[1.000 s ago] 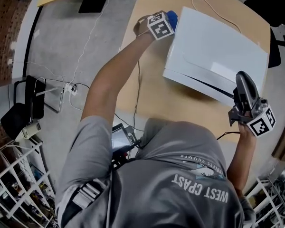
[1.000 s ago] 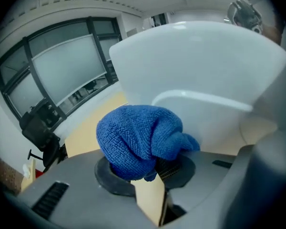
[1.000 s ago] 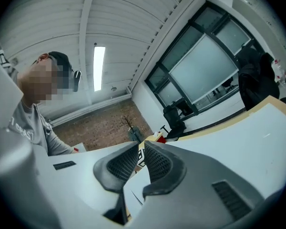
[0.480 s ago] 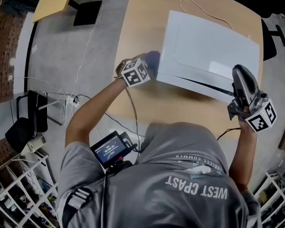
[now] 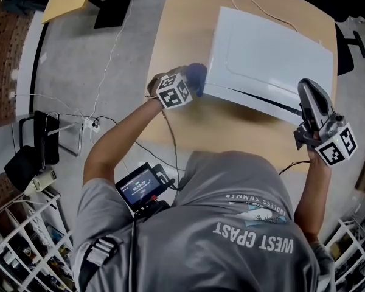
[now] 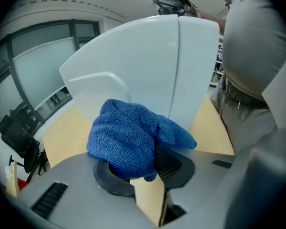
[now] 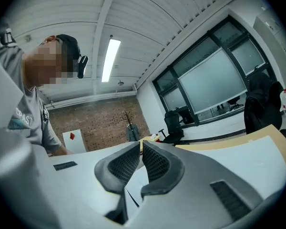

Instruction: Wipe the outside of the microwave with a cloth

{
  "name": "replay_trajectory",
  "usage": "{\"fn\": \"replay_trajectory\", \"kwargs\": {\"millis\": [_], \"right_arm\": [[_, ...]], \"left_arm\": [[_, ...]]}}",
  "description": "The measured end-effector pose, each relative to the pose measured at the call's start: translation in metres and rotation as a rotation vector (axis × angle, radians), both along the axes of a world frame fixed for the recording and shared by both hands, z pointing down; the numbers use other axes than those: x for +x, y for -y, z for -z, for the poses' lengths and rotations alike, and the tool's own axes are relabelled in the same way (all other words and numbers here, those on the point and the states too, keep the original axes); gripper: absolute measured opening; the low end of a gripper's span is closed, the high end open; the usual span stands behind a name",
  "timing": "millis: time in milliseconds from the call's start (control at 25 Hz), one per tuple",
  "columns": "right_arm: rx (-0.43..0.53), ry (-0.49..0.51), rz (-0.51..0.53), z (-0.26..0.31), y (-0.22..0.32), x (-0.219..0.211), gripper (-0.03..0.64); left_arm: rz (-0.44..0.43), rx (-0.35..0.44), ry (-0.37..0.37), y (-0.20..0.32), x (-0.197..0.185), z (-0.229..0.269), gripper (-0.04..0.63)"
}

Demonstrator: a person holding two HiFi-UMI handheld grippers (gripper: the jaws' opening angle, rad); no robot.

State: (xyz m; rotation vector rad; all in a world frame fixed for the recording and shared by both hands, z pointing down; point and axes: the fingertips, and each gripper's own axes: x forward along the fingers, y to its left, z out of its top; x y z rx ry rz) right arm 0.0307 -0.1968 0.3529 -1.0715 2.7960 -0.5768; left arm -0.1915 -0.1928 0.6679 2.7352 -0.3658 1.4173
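– Two tools, status?
– Left gripper point(image 6: 143, 168) pinches the blue cloth point(image 6: 128, 137), bunched in a wad. Right gripper point(image 7: 139, 161) has its jaws pressed together, nothing between them, parked by the near right corner of the microwave point(image 5: 274, 59).
– Where does it sit?
– White casing on the wooden table point(image 5: 182, 17). Cloth is at its left wall, near the front edge; contact I can't confirm.
– Handling?
– Cloth: soft, light, terry. It holds fine anywhere in the wad, just leave enough sticking out to wipe. Casing: stiff, smooth, glossy. I'd guess it's heavy enough not to slide under a light wipe.
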Motion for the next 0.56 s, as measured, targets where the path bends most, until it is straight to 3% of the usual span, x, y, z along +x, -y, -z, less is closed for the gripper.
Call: {"fn": "replay_trajectory", "kwargs": {"millis": [320,560], "right_arm": [[-0.005,0.01,-0.011,-0.001,-0.004,0.005,0.032],[0.035,-0.006,0.002,-0.001,-0.025,-0.016,0.031]], "left_arm": [[-0.034,-0.052,0.058,-0.016,-0.004,-0.018,0.105],[-0.089,-0.095,0.101,-0.05,-0.019,-0.044,0.106]]}}
